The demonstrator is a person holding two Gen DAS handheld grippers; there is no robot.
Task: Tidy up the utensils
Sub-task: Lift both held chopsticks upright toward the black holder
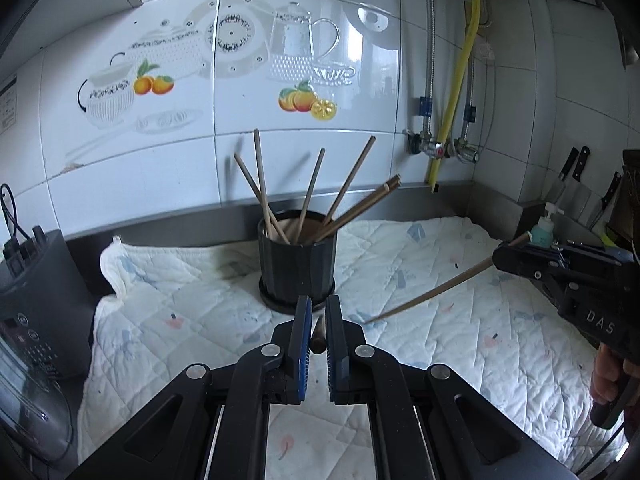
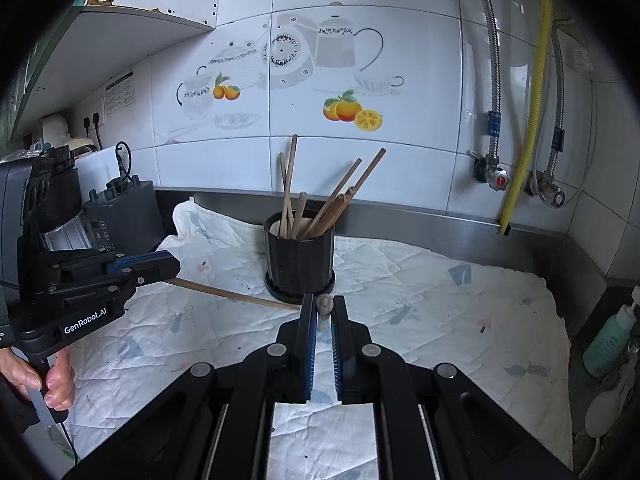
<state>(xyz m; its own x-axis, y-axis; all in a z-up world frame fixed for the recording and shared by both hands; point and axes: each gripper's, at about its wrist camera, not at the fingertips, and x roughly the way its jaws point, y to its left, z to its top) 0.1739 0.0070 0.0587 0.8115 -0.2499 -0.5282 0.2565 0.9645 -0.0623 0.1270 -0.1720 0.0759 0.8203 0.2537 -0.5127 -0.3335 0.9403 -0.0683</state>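
Observation:
A black ribbed holder [image 1: 297, 263] stands on a white quilted cloth [image 1: 440, 320] with several wooden chopsticks [image 1: 308, 196] leaning in it; it also shows in the right wrist view [image 2: 299, 258]. My left gripper [image 1: 318, 312] is shut on one chopstick, seen end-on [image 1: 319, 336]; in the right wrist view that chopstick [image 2: 236, 296] slants down from the left gripper [image 2: 176, 268] toward the holder's base. My right gripper [image 2: 325, 308] is shut on another chopstick, end-on [image 2: 325, 305]; in the left wrist view it [image 1: 432, 294] slants down from the right gripper [image 1: 498, 254] to the cloth.
A dark appliance [image 1: 36, 292] with cables stands at the left of the cloth. A teal soap bottle [image 2: 610, 338] and knives [image 1: 576, 176] are at the right. A yellow hose [image 2: 526, 120] and valves run down the tiled wall behind.

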